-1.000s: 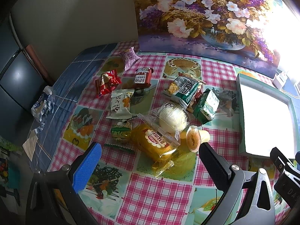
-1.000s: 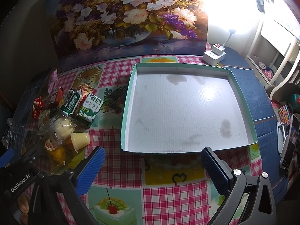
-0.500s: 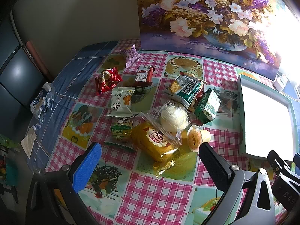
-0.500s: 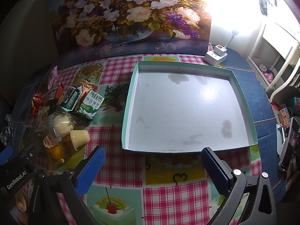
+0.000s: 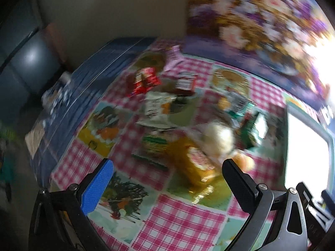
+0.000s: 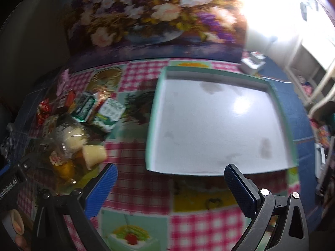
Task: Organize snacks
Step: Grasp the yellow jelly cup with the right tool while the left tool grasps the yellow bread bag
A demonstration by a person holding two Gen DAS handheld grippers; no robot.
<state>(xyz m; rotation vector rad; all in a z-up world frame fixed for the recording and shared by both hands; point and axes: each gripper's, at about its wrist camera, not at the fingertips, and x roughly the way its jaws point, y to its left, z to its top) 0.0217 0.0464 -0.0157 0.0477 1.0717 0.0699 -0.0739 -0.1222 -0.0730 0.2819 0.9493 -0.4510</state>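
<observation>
both grippers have swung nearer the snacks (image 5: 188,125); left gripper (image 5: 167,175) spread toward twelve o'clock, right gripper (image 6: 170,179) spread, empty tray (image 6: 217,129) waiting at one o'clock.

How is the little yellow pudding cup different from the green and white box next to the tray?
The pudding cup is round and pale yellow; the green and white box is flat-sided with printed writing. The cup lies tipped on its side close to the right gripper; the box lies farther back, near the tray. The cup looks smaller than the box. Both rest on the checked tablecloth, outside the tray.
</observation>
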